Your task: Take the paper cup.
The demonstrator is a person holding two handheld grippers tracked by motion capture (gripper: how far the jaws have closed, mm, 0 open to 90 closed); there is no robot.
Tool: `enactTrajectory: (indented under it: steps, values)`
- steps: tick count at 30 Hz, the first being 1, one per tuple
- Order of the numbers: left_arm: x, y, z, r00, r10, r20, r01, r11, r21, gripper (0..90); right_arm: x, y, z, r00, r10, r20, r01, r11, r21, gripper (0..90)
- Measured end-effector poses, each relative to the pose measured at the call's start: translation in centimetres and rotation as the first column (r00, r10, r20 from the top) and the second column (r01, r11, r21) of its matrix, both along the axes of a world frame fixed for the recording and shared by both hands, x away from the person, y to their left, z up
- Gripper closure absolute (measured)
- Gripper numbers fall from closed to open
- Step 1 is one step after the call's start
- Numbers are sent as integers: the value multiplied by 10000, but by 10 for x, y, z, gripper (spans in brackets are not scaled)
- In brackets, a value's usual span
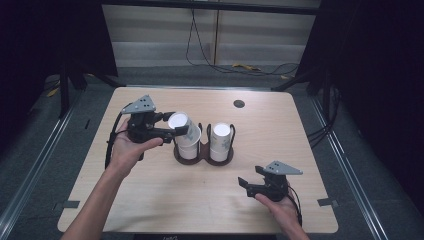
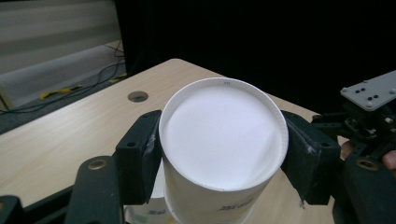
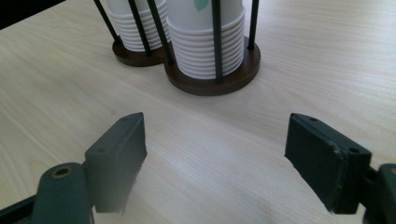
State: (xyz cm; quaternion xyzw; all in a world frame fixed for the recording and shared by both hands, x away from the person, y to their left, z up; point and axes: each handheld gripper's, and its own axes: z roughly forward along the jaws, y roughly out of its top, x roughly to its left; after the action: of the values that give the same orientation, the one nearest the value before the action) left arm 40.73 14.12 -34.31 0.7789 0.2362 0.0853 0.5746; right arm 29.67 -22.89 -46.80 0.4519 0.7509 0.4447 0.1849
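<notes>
A dark wooden cup holder [image 1: 202, 159] with thin black rods stands mid-table and carries two stacks of upside-down white paper cups [image 1: 220, 140]. My left gripper [image 1: 179, 125] is shut on one upside-down white cup [image 1: 178, 121], tilted over the left stack [image 1: 188, 146]. In the left gripper view both pads press the cup's [image 2: 223, 130] sides just under its base rim, and the stack's top cup [image 2: 154, 212] shows right below. My right gripper [image 1: 246, 183] rests low near the table's front right, jaws open and empty. The right gripper view looks between its jaws [image 3: 215, 154] at the holder base [image 3: 212, 81].
The wooden table [image 1: 165, 195] has a round cable hole [image 1: 239, 103] at the back. Bare tabletop lies between the holder and the right gripper. Cables [image 1: 250, 67] run across the floor beyond the table's far edge.
</notes>
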Motion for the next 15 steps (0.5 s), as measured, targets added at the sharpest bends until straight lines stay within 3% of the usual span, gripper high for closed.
enactTrajectory:
  steps: [3, 8, 12, 15]
  values:
    - [-7, -5, -7, 9993, -360, -97, 360, 9993, 53, 351, -3, 7, 3, 9985, 493, 239, -484, 9983, -336, 176]
    - [-12, -7, -12, 9983, -568, -96, 569, 9984, 51, 350, -5, 16, 6, 9909, 1310, 296, -1308, 9914, -73, 145]
    - [-16, -11, -20, 9947, -956, -369, 957, 9954, -7, 350, -4, 20, 12, 9840, 1748, 357, -1761, 9835, 405, 140]
    - [-17, -14, -24, 9939, -1051, -325, 1054, 9944, 86, 350, -4, 21, 17, 9814, 1876, 413, -1898, 9800, 598, 140]
